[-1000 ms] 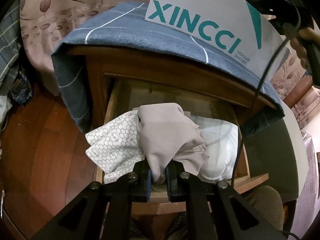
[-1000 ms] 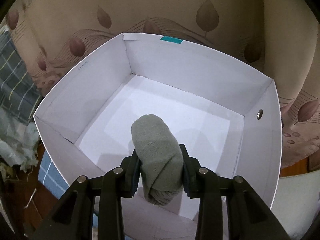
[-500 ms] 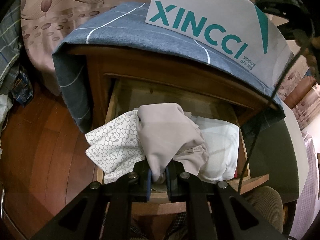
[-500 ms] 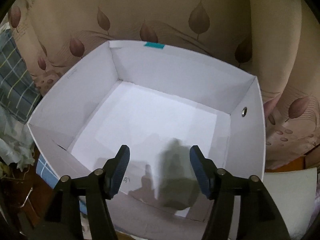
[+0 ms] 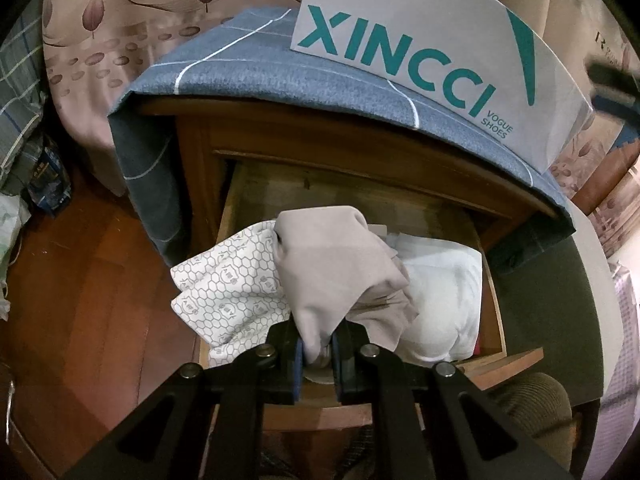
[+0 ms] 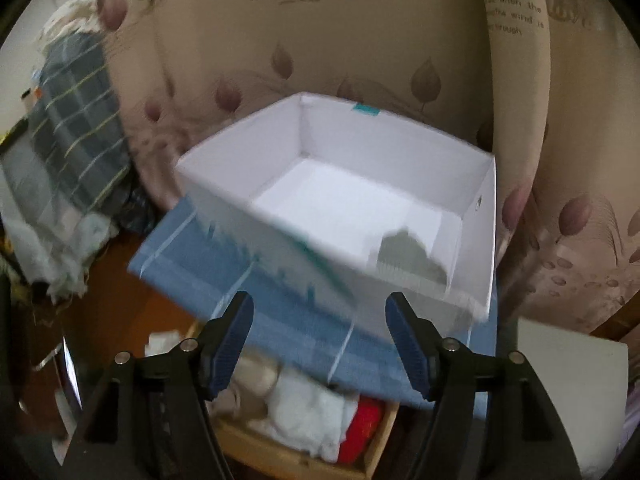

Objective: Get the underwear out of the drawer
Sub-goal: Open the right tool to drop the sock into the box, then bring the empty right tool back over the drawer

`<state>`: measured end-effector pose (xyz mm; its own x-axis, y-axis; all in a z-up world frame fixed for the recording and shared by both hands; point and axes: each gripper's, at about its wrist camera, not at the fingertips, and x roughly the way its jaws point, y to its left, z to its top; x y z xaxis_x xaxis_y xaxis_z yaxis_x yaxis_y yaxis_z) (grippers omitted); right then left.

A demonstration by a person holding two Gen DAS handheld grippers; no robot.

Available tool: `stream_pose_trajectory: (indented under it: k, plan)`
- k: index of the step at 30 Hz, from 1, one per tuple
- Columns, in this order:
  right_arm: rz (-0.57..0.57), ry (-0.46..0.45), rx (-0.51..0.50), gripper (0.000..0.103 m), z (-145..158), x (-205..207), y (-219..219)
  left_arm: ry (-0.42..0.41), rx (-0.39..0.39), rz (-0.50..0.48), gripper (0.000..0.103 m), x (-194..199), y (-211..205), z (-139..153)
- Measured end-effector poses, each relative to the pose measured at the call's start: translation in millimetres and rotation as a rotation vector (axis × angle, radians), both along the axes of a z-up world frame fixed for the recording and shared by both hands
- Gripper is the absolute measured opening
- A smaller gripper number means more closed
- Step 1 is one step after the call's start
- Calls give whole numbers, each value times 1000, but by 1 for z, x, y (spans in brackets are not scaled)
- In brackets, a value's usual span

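Now the left gripper (image 5: 317, 354) pinches beige underwear (image 5: 340, 268) above the open drawer (image 5: 494, 296). Right gripper (image 6: 320, 346), jaws just opened, holds nothing; grey piece (image 6: 412, 258) lies in the white box (image 6: 480, 216). Lift clear before swinging boxward.

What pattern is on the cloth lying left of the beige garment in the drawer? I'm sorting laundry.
White with a grey honeycomb print, on the patterned cloth; clearest in the left wrist view.

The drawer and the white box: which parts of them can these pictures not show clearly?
- Left wrist view: the beige cloth in the left gripper hides the drawer middle.
- Right wrist view: blur smears the box print; its near wall half hides the grey-green bundle.
- Right wrist view: the red item is blurred, unidentifiable.
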<state>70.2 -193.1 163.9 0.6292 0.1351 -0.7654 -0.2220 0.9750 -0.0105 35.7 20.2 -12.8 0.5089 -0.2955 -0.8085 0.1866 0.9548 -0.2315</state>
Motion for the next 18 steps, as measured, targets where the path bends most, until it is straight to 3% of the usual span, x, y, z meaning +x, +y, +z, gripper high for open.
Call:
stream_pose_trajectory:
  k: [5,13,18]
  plan:
    - [-29,86,41,68,-48,-26,-14,-6,5,8,11,-2,0,1]
    - [-175,282,101,69,-159,-28,-39,-17,13,14,11,-3,-1,3]
    - [-241,360,118,69,-198,-28,-46,-18,27,17,11,-3,0,6]
